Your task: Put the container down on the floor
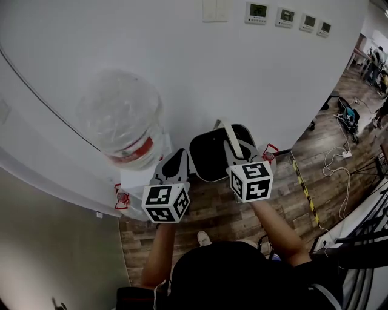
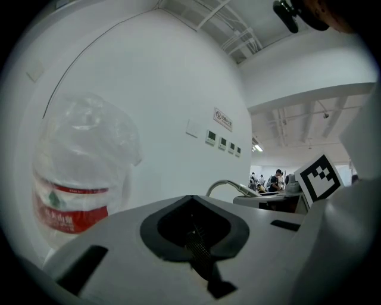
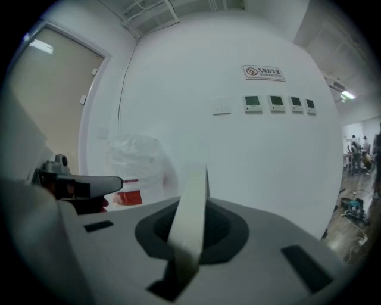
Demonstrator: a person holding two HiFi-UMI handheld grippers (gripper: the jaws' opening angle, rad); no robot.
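head view: the container point(image 1: 209, 154) sits at the centre of the frame, a dark bin with a black inside, a grey rim and a pale strap handle point(image 1: 231, 140) arching over its mouth. it shows against the foot of the white wall point(image 1: 200, 60), above the wooden floor point(image 1: 224, 206). its underside is hidden, so i cannot tell if it touches the floor.

the right gripper point(image 1: 239, 156), with its marker cube at centre right, reaches to the container's right rim, where the handle comes down. in the right gripper view the jaws of the right gripper point(image 3: 190, 238) are pressed together on the handle point(image 3: 190, 214). the pale band stands up out of the slot between them, tilted slightly to the right.

the left gripper point(image 1: 176, 162) is just left of the container, close to its rim; contact cannot be made out. in the left gripper view the jaws of the left gripper point(image 2: 193, 232) are closed with nothing between them, only a dark ribbed pad showing in the recess. beyond them, right of centre, the handle point(image 2: 226, 184) curves up.

a big clear water bottle point(image 1: 124, 118) with a red label fills the upper left of the head view. it also shows at the left of the left gripper view point(image 2: 77, 173) and left of centre in the right gripper view point(image 3: 134, 161). a row of small wall panels point(image 1: 257, 12) sits along the top edge.
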